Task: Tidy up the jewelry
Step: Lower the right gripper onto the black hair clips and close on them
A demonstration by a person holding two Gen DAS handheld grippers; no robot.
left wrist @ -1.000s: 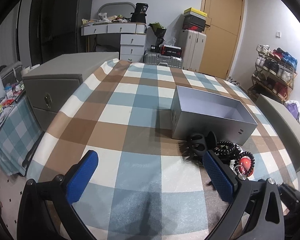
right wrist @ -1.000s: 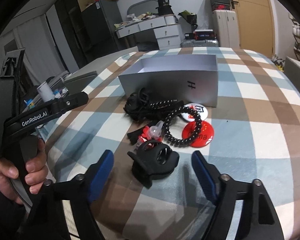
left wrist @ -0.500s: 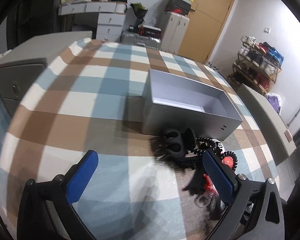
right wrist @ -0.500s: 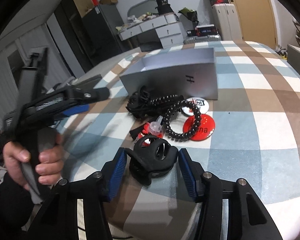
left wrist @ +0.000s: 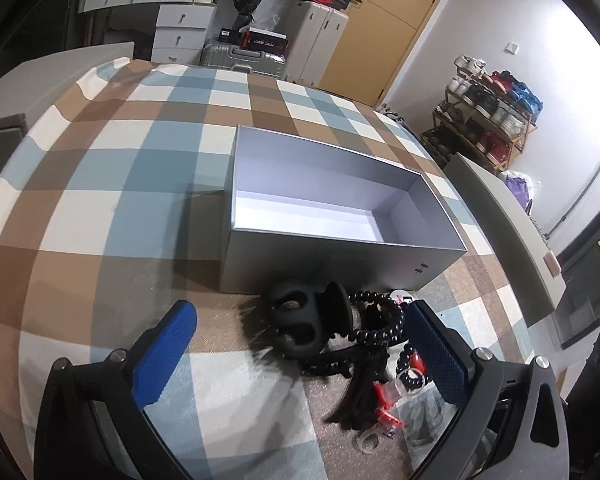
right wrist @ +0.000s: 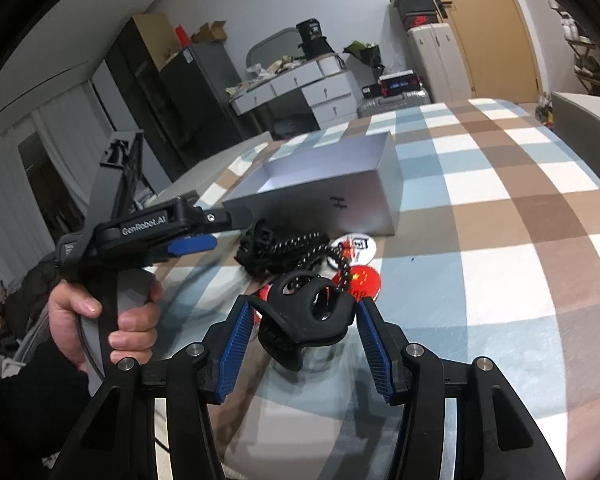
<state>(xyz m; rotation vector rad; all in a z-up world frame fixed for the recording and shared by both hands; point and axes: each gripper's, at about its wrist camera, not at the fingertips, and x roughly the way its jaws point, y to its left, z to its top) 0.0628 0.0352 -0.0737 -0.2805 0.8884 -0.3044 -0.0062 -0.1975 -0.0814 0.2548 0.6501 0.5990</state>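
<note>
hair claw clip [right wrist: 306, 320], black matte plastic with looped handles, is clamped between the right gripper [right wrist: 300, 354] blue ribbed pads, lifted off the checked tablecloth [right wrist: 520, 216] near its front edge. step: carry to the empty grey cardboard box [right wrist: 340, 196]. next needs release over the opening. left gripper [left wrist: 306, 354] jaws wide, holding nothing, above the bead bracelet [left wrist: 376, 320] pile.

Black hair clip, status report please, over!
Right gripper shut on black hair clip. Left gripper open. Grey box empty. Nothing blocking.
</note>
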